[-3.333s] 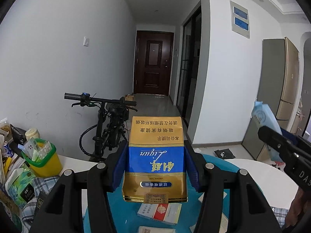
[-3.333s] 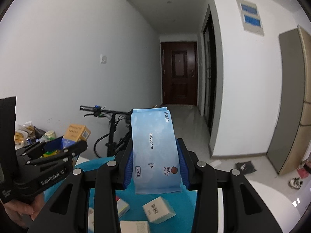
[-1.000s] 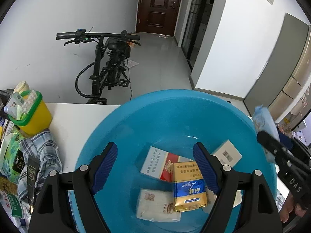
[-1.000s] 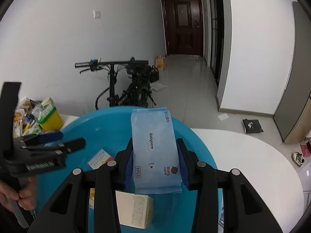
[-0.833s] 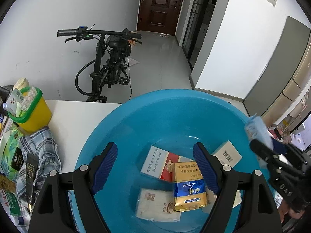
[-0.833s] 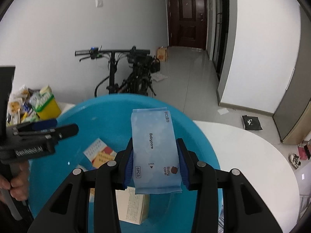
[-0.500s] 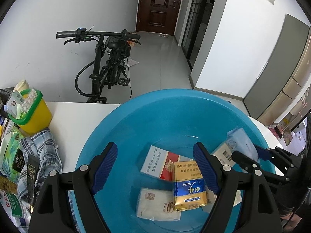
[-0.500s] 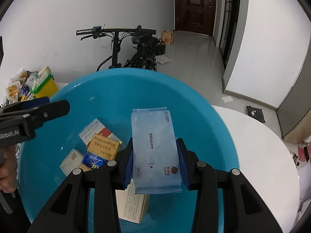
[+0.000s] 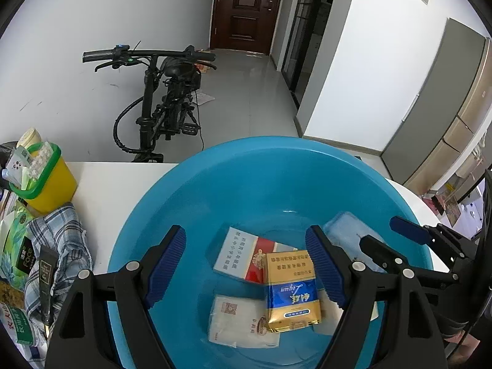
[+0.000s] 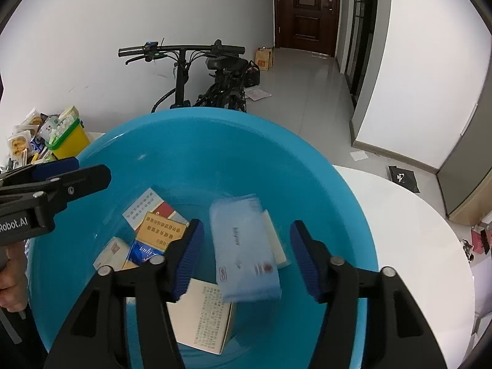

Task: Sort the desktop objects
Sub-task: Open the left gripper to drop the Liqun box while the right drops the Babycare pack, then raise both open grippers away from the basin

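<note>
Left wrist view: left gripper (image 9: 246, 267) hangs over the blue basin (image 9: 196, 184), jaws apart, nothing between the pads. Basin sits on the white table (image 9: 123, 181), reaching past its near edge in this view. On the basin floor: gold-and-blue cigarette pack (image 9: 292, 292) lying flat, overlapping a white-and-red pack (image 9: 240, 258) beyond it; a pale packet (image 9: 240, 319) just left of the gold pack, nearer the camera. Light-blue wipes pack (image 9: 350, 233) lies toward the right side of the basin, partly hidden behind the right gripper (image 9: 390, 243), which enters from the right edge with its tips standing apart. Along the table's left edge: yellow bin with green rim (image 9: 46, 184), checked cloth (image 9: 58, 240), green snack bags (image 9: 15, 246). Bicycle (image 9: 160, 104) stands on the floor past the far edge.

Right wrist view: right gripper (image 10: 246, 255) jaws have just been opening and now stand apart; the wipes pack (image 10: 246, 252) is between them but clear of both pads, tilted and motion-blurred, over the basin (image 10: 215, 141) interior. Whether it already rests on the things below, cannot tell. Beige box (image 10: 203, 316) under its near end; a second pale box (image 10: 276, 243) at its right edge. Gold pack (image 10: 153, 240) and white-and-red pack (image 10: 147, 206) toward the left of the basin floor. Left gripper (image 10: 73, 175) shows at the left edge, over the basin's left rim.
</note>
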A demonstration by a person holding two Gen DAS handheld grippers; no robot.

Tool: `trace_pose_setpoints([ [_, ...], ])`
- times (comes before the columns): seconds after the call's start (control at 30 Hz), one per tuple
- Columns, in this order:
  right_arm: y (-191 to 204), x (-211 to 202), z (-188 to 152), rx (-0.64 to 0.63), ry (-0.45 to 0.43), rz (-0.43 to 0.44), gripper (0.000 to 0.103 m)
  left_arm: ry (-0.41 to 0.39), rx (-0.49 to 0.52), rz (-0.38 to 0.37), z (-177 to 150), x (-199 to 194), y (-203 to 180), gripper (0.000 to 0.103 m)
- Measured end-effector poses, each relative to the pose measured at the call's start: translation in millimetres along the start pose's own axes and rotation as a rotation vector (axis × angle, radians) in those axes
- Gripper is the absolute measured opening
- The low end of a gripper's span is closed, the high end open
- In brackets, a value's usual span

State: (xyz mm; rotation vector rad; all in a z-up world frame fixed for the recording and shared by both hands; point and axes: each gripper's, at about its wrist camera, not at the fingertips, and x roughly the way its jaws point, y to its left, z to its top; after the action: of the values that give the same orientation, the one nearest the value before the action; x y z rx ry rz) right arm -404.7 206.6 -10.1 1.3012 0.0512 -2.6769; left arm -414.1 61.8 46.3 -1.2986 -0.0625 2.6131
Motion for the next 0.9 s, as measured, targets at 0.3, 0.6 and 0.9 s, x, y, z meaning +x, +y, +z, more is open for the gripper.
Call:
trace_pose_setpoints([
  [0.3,-2.8,-3.8,2.1,0.006,-0.021,-0.018,0.067,-0.057,-0.011,0.008,0.3,-8.4,0.3,0.082],
  [0.6,-16.2,-33.3,8.8,0.062,-0.141,-0.086,0.089,-0.214,0.009,0.020,1.4,-34.5,-2.5,0.086],
  [0.9,-16.8,-69.3,14.4,0.037,-0.316,-0.147,0.102,-0.457,0.001,0.029,-4.4,-83.5,-7.8,0.100],
])
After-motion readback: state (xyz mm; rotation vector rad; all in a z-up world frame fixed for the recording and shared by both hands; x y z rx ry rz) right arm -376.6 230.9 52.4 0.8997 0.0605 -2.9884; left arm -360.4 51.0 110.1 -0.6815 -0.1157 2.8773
